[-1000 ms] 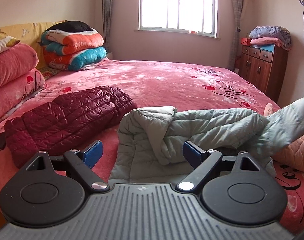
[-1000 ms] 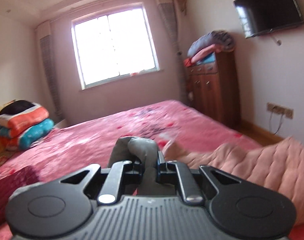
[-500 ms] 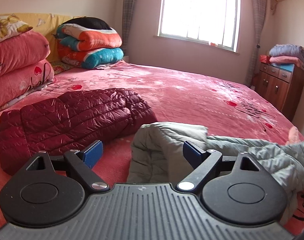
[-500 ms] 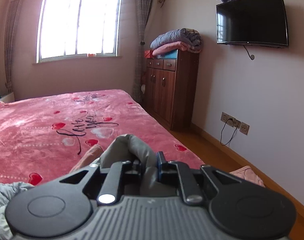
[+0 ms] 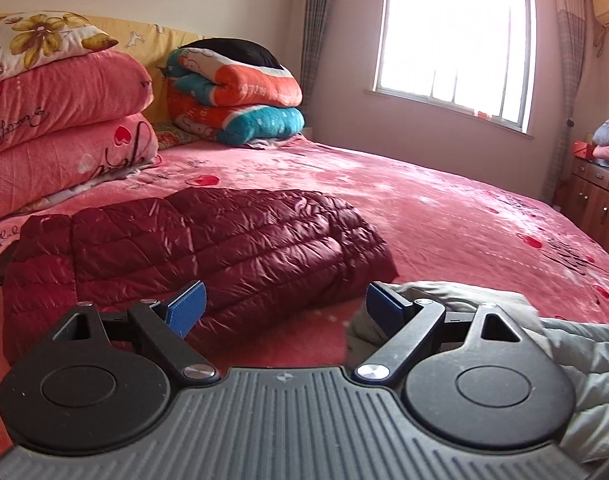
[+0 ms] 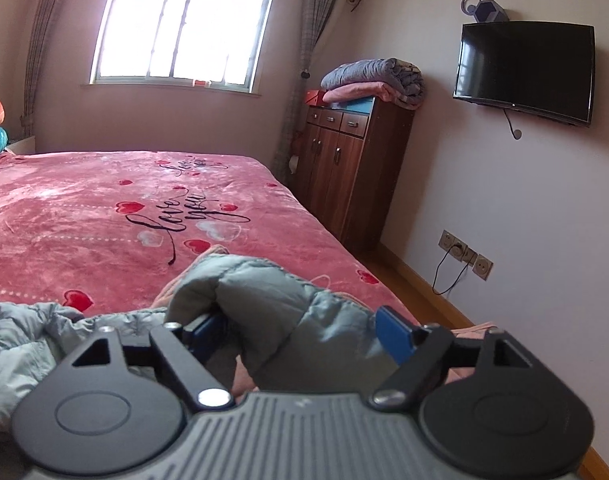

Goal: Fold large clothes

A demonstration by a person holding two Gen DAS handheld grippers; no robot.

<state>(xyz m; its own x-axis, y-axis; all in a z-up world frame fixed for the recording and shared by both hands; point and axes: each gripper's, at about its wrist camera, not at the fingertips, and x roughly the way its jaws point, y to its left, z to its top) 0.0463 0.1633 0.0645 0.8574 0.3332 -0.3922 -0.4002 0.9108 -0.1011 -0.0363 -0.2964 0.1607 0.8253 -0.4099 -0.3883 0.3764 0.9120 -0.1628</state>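
— Where's the grey-green puffer jacket (image 6: 272,300)?
— On the pink bed (image 6: 84,216), near its foot edge, bunched up, with a folded maroon puffer jacket (image 5: 192,248) lying beside it.
— And the claws?
— Right claw (image 6: 300,332) spread wide, a fold of the grey-green jacket loose between its fingers. Left claw (image 5: 284,308) also spread apart, gripping nothing.

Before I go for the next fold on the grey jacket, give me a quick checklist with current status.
1. Left gripper open: ok.
2. Right gripper open: ok, fingers spread with a fold of the grey jacket between them.
3. Either gripper gripping the jacket: not ok.
4. Jacket lying flat: not ok, bunched.
5. Maroon jacket apart from the grey one: ok.
6. Jacket's hem and sleeves located: cannot tell.
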